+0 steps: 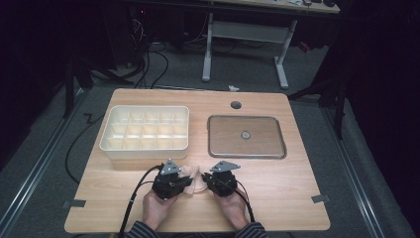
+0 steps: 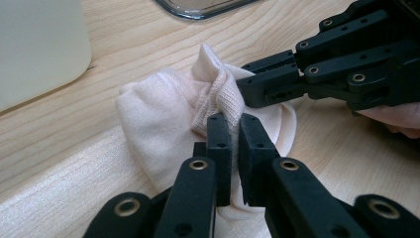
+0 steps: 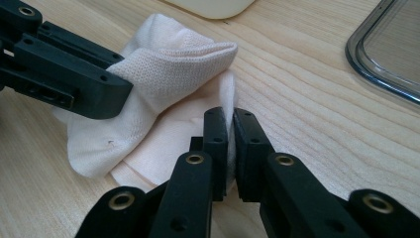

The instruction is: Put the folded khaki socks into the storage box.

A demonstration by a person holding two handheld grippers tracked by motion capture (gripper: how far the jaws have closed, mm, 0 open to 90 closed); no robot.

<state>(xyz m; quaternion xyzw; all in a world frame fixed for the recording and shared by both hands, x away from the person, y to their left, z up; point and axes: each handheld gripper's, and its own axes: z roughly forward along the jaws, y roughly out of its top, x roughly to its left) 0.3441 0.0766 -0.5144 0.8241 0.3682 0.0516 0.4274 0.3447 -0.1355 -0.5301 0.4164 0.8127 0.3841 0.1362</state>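
Both hand-held grippers — left point(image 2: 230, 124) and right point(image 3: 230, 116) — pinch thin folds of the pale sock point(image 2: 163, 114), so uneven pulling could slip one edge free.

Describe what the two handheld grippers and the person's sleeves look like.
Both the left gripper and the right gripper are black, with flat jaws on linkages pinned by brass-coloured rivets. Each carries a grey three-cornered plate and trails a black cable. The sleeves are dark with thin stripes.

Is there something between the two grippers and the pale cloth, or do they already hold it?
Nothing visible stands between them. The left gripper and the right gripper are each shut on an edge of the pale cloth, which lies on the wooden table.
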